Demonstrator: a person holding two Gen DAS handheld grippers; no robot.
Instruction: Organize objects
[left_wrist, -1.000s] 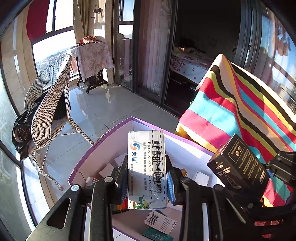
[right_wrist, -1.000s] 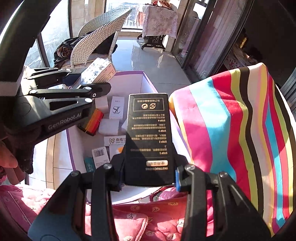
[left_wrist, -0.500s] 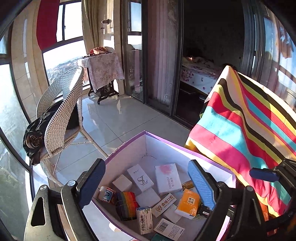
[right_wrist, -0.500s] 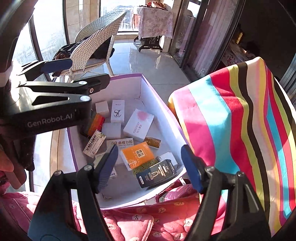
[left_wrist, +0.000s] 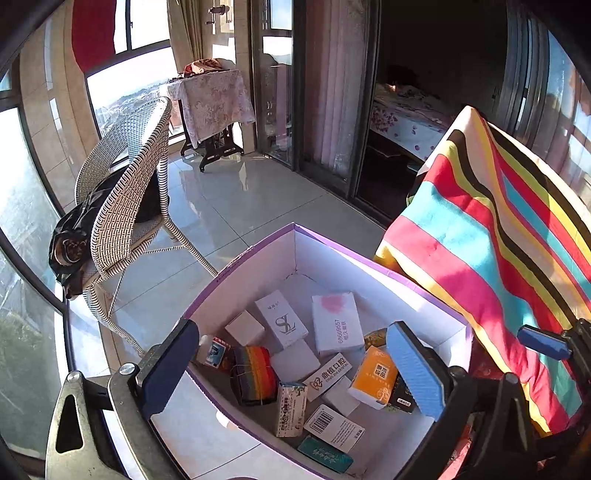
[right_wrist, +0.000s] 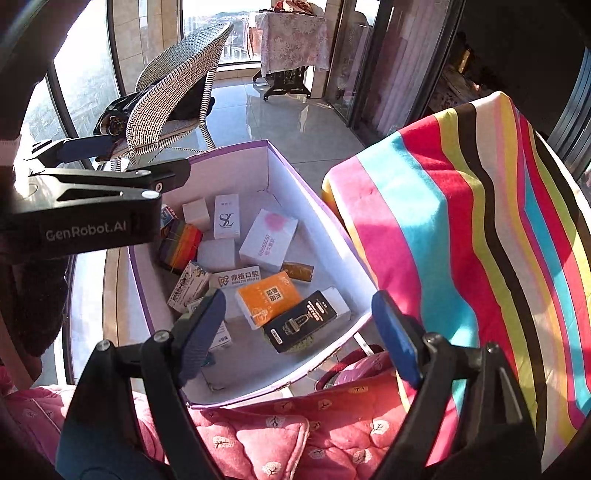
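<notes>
A white storage box with a purple rim (left_wrist: 332, 245) (right_wrist: 229, 149) holds several small cartons. Among them are an orange box (left_wrist: 375, 376) (right_wrist: 267, 299), a black box (right_wrist: 299, 321), a white and green medicine box (left_wrist: 290, 408) (right_wrist: 188, 286), and a rainbow-striped block (left_wrist: 255, 374) (right_wrist: 181, 245). My left gripper (left_wrist: 291, 373) is open and empty above the box. My right gripper (right_wrist: 299, 334) is open and empty above the box's near side. The left gripper also shows in the right wrist view (right_wrist: 110, 184), at the left.
A striped blanket (left_wrist: 491, 236) (right_wrist: 461, 221) hangs to the right of the box. A pink quilted cushion (right_wrist: 258, 432) lies in front of it. A wicker chair (left_wrist: 125, 192) with dark clothes stands on the tiled floor to the left.
Both grippers opened. The left let go of the white and green medicine box and the right let go of the black box; both boxes now lie in the storage box.
</notes>
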